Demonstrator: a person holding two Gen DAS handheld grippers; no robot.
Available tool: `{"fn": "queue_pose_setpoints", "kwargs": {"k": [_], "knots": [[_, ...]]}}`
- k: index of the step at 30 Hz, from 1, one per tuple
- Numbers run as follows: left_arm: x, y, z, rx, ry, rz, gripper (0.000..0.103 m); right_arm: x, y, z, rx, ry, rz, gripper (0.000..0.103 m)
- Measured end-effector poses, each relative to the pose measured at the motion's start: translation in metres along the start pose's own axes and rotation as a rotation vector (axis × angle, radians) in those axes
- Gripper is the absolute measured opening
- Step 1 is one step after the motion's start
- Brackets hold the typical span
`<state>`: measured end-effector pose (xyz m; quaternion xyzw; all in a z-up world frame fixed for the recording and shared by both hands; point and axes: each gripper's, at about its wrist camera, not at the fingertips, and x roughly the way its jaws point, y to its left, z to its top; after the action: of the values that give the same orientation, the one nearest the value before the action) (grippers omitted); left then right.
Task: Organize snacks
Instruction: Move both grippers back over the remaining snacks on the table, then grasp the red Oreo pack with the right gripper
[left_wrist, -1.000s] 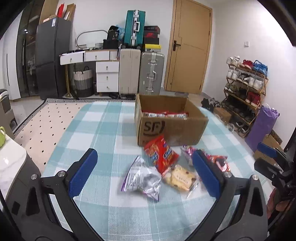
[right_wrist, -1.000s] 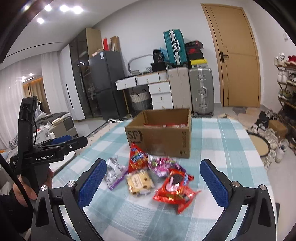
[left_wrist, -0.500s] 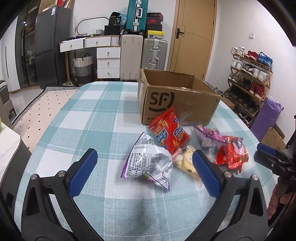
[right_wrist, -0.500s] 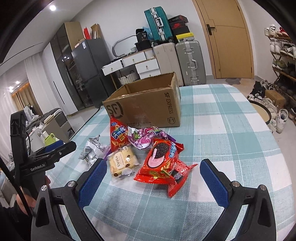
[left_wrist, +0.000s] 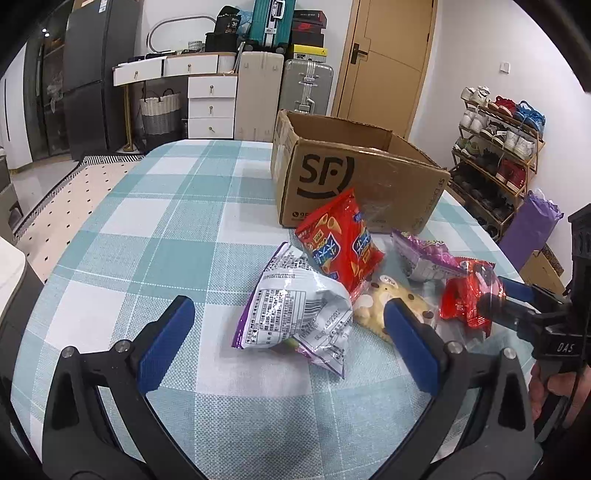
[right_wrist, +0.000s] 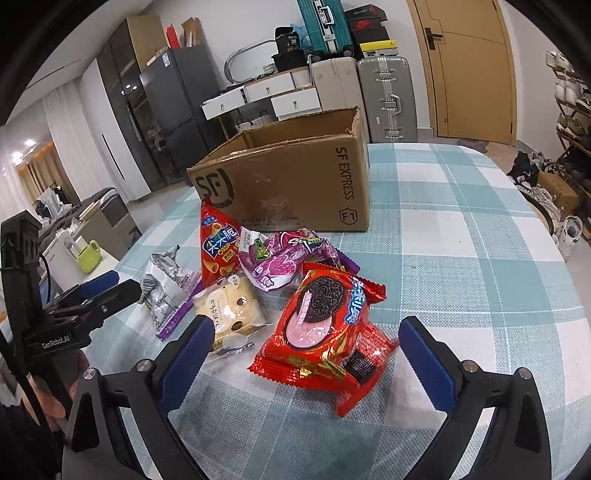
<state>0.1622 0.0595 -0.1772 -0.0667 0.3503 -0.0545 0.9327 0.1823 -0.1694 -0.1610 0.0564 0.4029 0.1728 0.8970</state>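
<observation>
Several snack packs lie on the checked tablecloth in front of an open SF cardboard box (left_wrist: 362, 181) (right_wrist: 291, 184). My left gripper (left_wrist: 288, 332) is open around a silver-purple bag (left_wrist: 295, 306) lying print side up. My right gripper (right_wrist: 306, 354) is open around a red Oreo pack (right_wrist: 325, 325), low over the table. Between them lie a red crisp bag (left_wrist: 340, 243) (right_wrist: 218, 243), a purple bag (right_wrist: 284, 258) (left_wrist: 421, 254) and a pale cake pack (right_wrist: 229, 314) (left_wrist: 391, 299). The silver-purple bag also shows in the right wrist view (right_wrist: 166, 284).
The round table (left_wrist: 147, 229) falls off at left and right. Suitcases (left_wrist: 306, 88), white drawers (left_wrist: 210, 99) and a door (left_wrist: 388, 55) stand behind. A shoe rack (left_wrist: 498, 147) is at the right.
Both grippers have come lower and closer to the snacks. The left now frames the silver-purple bag, the right frames the Oreo pack. Both stay open.
</observation>
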Motion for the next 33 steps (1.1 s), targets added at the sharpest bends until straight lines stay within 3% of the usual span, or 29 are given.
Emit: {"fn": "queue_pose_setpoints", "kwargs": {"k": [3, 7, 17, 23, 33], "knots": [[0.005, 0.002, 0.001, -0.017, 0.007, -0.017, 0.102, 0.005, 0.001, 0.001, -0.010, 0.009, -0.011, 0.101], [0.010, 0.004, 0.000, -0.023, 0.030, -0.030, 0.102, 0.014, 0.001, 0.002, -0.026, 0.041, -0.040, 0.080], [0.008, 0.002, -0.004, -0.018, 0.034, -0.034, 0.102, 0.014, -0.001, 0.002, -0.047, 0.050, -0.065, 0.052], [0.007, 0.002, -0.006, -0.016, 0.036, -0.027, 0.102, 0.007, -0.005, -0.001, -0.022, 0.018, -0.037, 0.046], [0.008, 0.005, -0.007, -0.026, 0.038, -0.021, 0.102, -0.011, -0.004, -0.003, 0.003, -0.039, 0.014, 0.046]]}}
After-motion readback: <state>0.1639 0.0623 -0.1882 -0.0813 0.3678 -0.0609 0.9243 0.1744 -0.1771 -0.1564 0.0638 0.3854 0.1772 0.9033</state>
